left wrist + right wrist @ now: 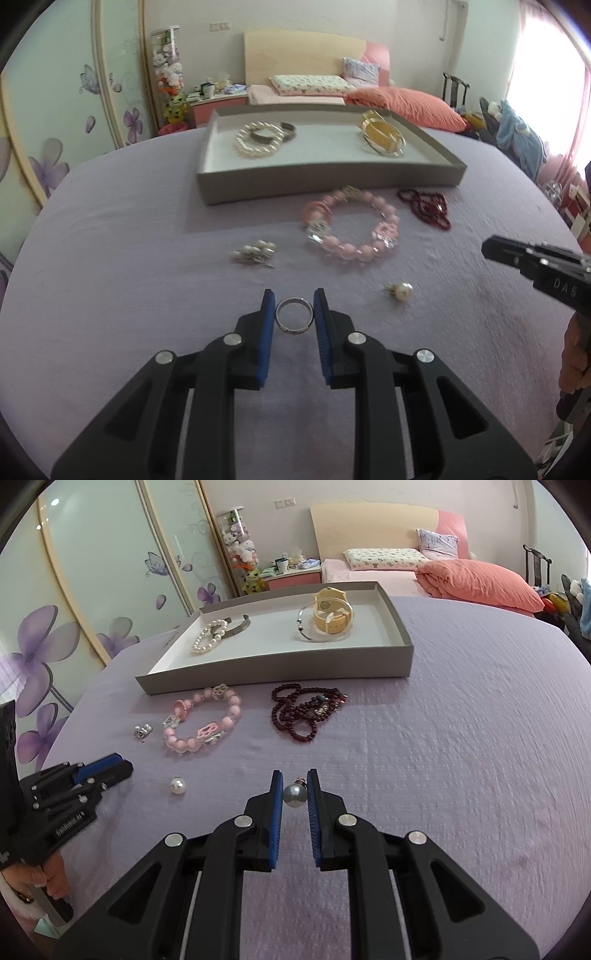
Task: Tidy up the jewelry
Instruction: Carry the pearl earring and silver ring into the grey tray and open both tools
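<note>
My left gripper (294, 306) holds a silver ring (294, 315) between its blue pads, low over the purple cloth. My right gripper (294, 784) is shut on a grey pearl earring (294, 794). A white pearl earring (177, 785) lies on the cloth between the two grippers; it also shows in the left wrist view (400, 291). A pink bead bracelet (351, 225), a dark red bead necklace (306, 712) and a small pearl brooch (255, 253) lie on the cloth. The grey tray (325, 181) holds a pearl bracelet (258, 142), a metal cuff (271, 134) and a yellow watch (330, 611).
The purple cloth (443, 738) covers the round table. A bed with an orange quilt (406, 103) stands behind the tray, wardrobe doors (92, 572) with flower prints to the left. The right gripper shows at the right edge of the left wrist view (535, 266).
</note>
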`<action>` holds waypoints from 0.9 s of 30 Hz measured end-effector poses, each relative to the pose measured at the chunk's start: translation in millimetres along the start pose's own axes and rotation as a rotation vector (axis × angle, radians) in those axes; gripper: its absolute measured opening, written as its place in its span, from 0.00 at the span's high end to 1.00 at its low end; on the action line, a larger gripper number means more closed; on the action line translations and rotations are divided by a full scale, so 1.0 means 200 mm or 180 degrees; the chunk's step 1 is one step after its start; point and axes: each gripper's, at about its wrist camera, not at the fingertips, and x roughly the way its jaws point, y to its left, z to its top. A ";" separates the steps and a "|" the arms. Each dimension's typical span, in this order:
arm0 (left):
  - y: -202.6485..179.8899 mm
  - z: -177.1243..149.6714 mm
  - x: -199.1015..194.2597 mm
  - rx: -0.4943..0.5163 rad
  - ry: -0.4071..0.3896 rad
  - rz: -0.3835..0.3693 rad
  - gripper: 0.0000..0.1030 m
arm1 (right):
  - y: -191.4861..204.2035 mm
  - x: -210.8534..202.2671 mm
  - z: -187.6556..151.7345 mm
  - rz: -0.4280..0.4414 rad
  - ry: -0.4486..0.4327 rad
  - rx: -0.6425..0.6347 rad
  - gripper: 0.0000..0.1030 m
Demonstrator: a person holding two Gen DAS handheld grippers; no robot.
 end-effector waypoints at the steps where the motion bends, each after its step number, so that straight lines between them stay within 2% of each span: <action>1: 0.02 0.01 -0.02 -0.0038 -0.0030 0.0004 0.79 | 0.01 0.00 0.00 0.0008 0.0001 -0.0011 0.86; 10: 0.14 0.05 -0.14 -0.0234 -0.0230 0.0011 0.79 | 0.07 -0.01 0.01 0.0055 -0.0023 -0.0108 0.86; 27: 0.13 0.07 -0.15 -0.0228 -0.0245 -0.0017 0.79 | 0.06 -0.03 0.05 0.0022 -0.0070 -0.0122 0.86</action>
